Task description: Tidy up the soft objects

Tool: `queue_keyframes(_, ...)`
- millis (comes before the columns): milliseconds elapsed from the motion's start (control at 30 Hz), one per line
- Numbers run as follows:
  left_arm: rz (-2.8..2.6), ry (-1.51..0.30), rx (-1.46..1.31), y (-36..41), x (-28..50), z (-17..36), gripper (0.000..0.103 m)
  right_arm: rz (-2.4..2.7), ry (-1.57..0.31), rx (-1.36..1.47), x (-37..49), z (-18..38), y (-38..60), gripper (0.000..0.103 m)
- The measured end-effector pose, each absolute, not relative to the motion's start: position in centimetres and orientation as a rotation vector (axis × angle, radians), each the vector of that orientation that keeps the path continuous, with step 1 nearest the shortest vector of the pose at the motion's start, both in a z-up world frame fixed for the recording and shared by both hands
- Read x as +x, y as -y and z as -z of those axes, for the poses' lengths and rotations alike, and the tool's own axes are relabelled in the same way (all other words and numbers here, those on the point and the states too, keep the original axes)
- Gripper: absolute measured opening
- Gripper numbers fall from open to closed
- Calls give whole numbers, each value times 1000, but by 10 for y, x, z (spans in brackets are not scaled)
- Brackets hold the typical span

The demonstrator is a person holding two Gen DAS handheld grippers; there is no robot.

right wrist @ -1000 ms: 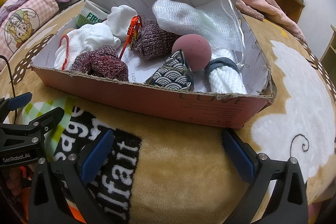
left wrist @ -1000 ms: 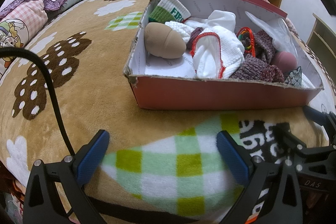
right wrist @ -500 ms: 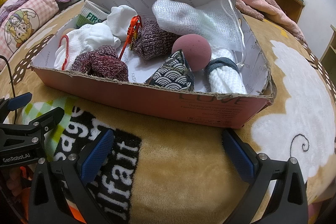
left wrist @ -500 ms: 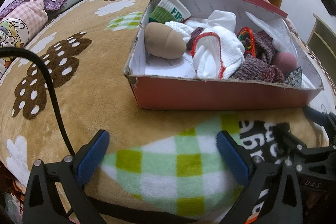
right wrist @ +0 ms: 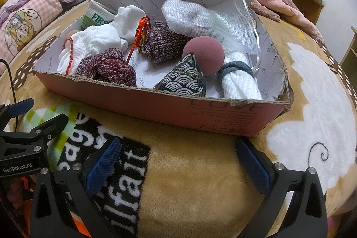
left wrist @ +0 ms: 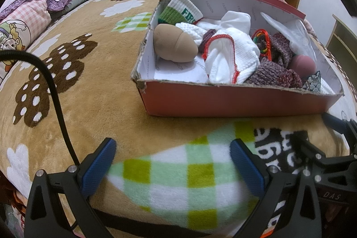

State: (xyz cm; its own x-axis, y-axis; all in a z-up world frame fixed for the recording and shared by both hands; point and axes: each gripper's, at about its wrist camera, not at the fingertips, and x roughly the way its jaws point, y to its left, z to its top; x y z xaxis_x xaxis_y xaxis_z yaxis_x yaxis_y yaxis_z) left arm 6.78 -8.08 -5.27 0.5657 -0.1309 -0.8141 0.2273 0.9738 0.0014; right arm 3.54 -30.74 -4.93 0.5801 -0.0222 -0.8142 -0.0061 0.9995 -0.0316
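Both tools rest low over the bed's plush tan fleece blanket (left wrist: 93,117), and each stands with its blue, ribbed pads spread wide apart around nothing. Straight ahead of the left hand-held gripper (left wrist: 173,162) sits a shallow red cardboard box (left wrist: 234,102) with a white printed lining and ragged, torn front edges; the same box (right wrist: 169,108) lies just beyond the right hand-held gripper (right wrist: 178,160). All the soft things are inside it. Nearest the left tool, at the box's near-left end, is a smooth tan egg-shaped foam piece (left wrist: 175,45), and behind it a ribbed white sock with a green cuff (left wrist: 180,10) leans against the back wall. To the right of the egg is a bundle of white knit gloves with red-stitched cuffs (left wrist: 227,59), then a tangle of red cord (left wrist: 262,42). From the right tool's view, two rolled maroon marled knit pieces (right wrist: 107,68) and (right wrist: 162,46) lie left of centre ahead, a matte dusty-pink foam ball (right wrist: 204,57) sits in the middle, and touching its front is a dark pyramid-shaped fabric pouch with a white wave pattern (right wrist: 184,81). Just right of that is a rolled white waffle-weave cloth (right wrist: 242,84) cinched by a grey-blue elastic band (right wrist: 234,68), and a translucent white mesh bag (right wrist: 214,19) drapes along the back wall. Beneath the pads the fleece shows a green-and-white check patch (left wrist: 178,180) and black lettered patches (right wrist: 125,162).
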Motion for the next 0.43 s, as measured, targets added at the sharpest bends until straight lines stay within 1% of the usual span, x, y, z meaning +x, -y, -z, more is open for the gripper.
queue_keyframes(433, 212, -947, 109, 80, 69, 53, 103, 9, -952, -32, 36, 49, 308, 103)
